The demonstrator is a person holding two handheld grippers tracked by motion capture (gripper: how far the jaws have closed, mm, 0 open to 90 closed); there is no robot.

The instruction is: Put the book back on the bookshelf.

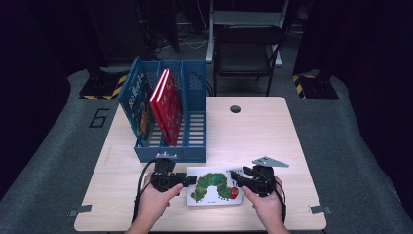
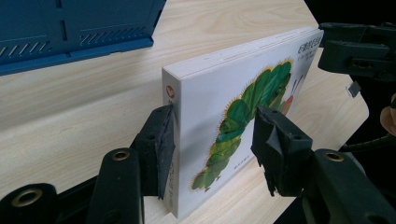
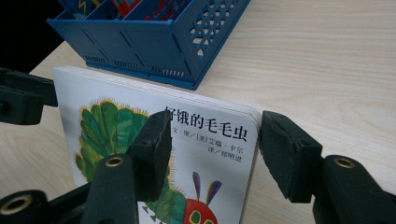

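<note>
Two half-open claws, left (image 1: 191, 179) and right (image 1: 235, 176), straddle the caterpillar book (image 1: 214, 186), neither clamping it.

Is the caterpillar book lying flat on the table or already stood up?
Lying flat: the caterpillar book rests cover-up on the table, in front of the blue rack, with a claw at each end.

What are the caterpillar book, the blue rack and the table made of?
The caterpillar book looks like thick board with a glossy printed cover: its edge shows a few stout layers, not thin pages. The blue rack seems moulded plastic, matte, with slotted walls and floor. The table looks like pale wood or wood-look laminate, with fine straight grain; which of the two I cannot tell.
</note>
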